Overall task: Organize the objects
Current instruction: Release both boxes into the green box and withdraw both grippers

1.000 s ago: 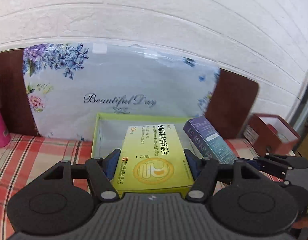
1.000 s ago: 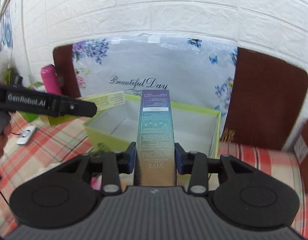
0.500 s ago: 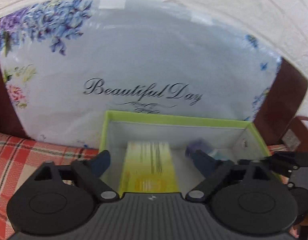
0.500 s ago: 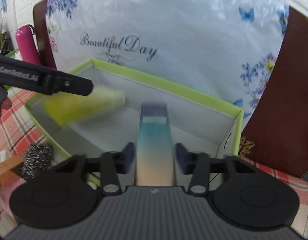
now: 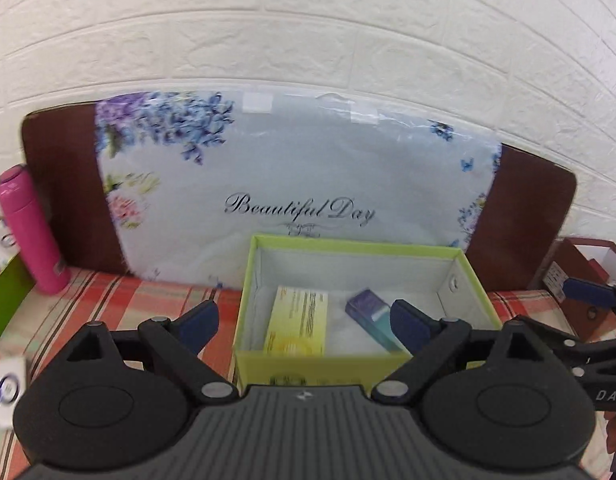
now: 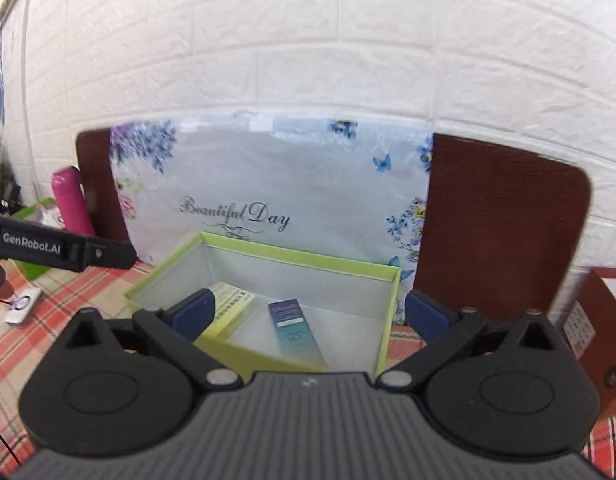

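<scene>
An open lime-green box (image 5: pixel 359 245) stands on the plaid cloth in front of a floral cushion. Inside it lie a yellow medicine carton (image 5: pixel 298 326) on the left and a purple-teal carton (image 5: pixel 373 318) on the right. My left gripper (image 5: pixel 304 316) hovers open before the box's near wall, holding nothing. In the right wrist view the same green box (image 6: pixel 300 256) holds the yellow carton (image 6: pixel 232 312) and the purple-teal carton (image 6: pixel 294 330). My right gripper (image 6: pixel 309 310) is drawn back above the near rim. Its jaws are opening, with nothing between the pads.
A pink bottle (image 5: pixel 30 232) stands at the left by a brown board (image 5: pixel 523 216). The floral cushion (image 5: pixel 292 184) leans on the white brick wall. A red-brown box (image 5: pixel 579 276) sits at the right. A small white device (image 5: pixel 10 384) lies on the plaid cloth (image 5: pixel 128 300).
Both grippers let go of their cartons into the green box, spread their jaws wide and pulled back and up. The yellow and purple-teal cartons now lie on the box floor.
</scene>
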